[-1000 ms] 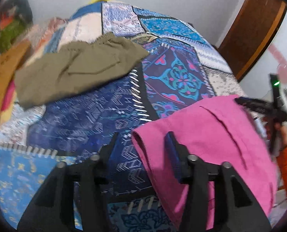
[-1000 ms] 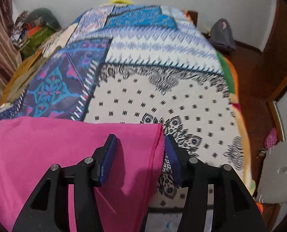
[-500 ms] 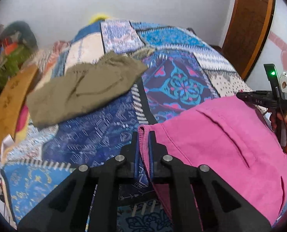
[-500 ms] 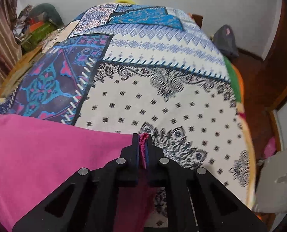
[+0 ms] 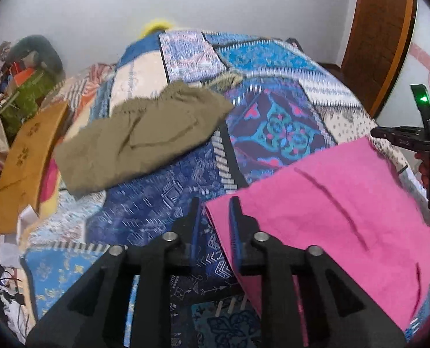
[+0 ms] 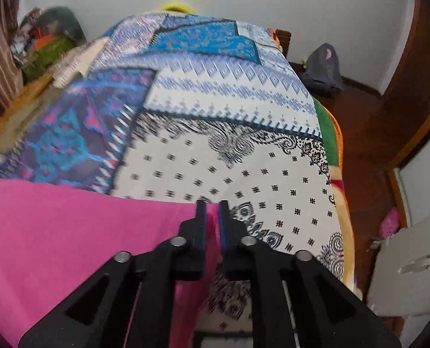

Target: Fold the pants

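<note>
Left wrist view looks down the left gripper [image 5: 214,220] at a patchwork bedspread [image 5: 162,203] with the pink pants [image 5: 331,208] spread over its near right part. The near-left corner of the pink cloth runs up between the two black fingers: its edge lies against the blue pad of the right-hand finger [image 5: 234,232], while a visible gap with bedspread showing through separates it from the left-hand finger. The jaws are opening, standing narrowly apart, and the pads do not squeeze the cloth from both sides. Beyond, well apart from the pink pants, an olive-green garment [image 5: 139,136] lies rumpled on the bedspread. At the far right edge the right gripper [image 5: 400,139] shows with a green light above it, held in a hand [image 5: 428,171] at the pants' far corner.

Right wrist view has the right gripper [image 6: 212,217] over the other corner of the pink pants [image 6: 70,237], which fill the lower left and drape toward the camera. A pink strip of fabric sits between the two blue-padded fingers. These jaws too are opening, with a slim gap; whether the pads press on the fabric cannot be told. White-and-black patterned bedspread [image 6: 244,168] stretches ahead of the fingertips.
</note>
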`<state>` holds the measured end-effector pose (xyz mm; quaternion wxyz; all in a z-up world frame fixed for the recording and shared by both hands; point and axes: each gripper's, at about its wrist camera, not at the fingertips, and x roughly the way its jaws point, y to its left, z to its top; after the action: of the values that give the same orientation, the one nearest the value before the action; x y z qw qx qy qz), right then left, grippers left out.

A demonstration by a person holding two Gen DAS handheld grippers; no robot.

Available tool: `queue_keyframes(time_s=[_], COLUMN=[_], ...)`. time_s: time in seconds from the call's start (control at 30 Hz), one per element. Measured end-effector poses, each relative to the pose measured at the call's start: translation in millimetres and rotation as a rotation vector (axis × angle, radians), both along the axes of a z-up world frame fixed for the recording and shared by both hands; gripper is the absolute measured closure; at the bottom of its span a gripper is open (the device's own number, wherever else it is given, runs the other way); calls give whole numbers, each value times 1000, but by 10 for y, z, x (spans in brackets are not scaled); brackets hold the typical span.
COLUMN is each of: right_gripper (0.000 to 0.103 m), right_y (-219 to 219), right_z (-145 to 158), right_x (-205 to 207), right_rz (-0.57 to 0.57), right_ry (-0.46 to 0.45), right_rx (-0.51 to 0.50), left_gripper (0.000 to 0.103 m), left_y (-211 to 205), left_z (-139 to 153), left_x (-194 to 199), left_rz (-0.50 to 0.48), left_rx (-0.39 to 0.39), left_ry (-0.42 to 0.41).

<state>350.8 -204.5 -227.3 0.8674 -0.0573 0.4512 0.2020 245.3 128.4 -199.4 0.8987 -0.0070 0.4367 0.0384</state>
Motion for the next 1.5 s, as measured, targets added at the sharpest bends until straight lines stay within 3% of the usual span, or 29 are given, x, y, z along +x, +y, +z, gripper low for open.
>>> queue_keyframes(time_s=[0.07,0.23,0.37,0.5,0.57,0.6,0.63,0.73,0.87,0.97,1.07,1.2,1.5], right_gripper=[77,76,76,75,69,59,58,58,58,58,58,57,55], right_y=[40,379,733,984,915,831,768,455,70,-176,-382,-569,-524], right_z=[184,455,385,62,0,-23,-41,-127,-200,-239,-222,-54,659], right_x=[-123,-471,-687,-784,-819,-808,-793,-796,-871,-960,-1020,-1137,-1565], right_rz=[28,155,273,350,337,309,294,229,132,64,13,-21,7], right_ry=[-32,-47,13,104,101,107,121,154,158,151,148,118,-47], right_rx=[47,122,148,82,92,97,96,115,97,54,17,18,170], left_gripper=[73,62,62,62,62,62,61,48,42,41,41,41,40], left_y=[-49,-240,-496,-645,-645,-641,-640,-567,-377,-297,-279,-195,-159], left_z=[127,297,153,-59,-151,-177,-183,-202,-239,-206,-130,-13,362], left_x=[-24,-14,45,24,-20,-57,-96,-210,-347,-453,-551,-697,-1207], left_rz=[-6,-45,-106,-146,-153,-158,-164,-146,-109,-85,-53,-8,50], left_rx=[-9,-91,-132,-126,-119,-108,-89,-41,-83,-108,-56,-40,-88], left_ry=[-26,-53,15,88,107,108,103,95,102,87,73,69,6])
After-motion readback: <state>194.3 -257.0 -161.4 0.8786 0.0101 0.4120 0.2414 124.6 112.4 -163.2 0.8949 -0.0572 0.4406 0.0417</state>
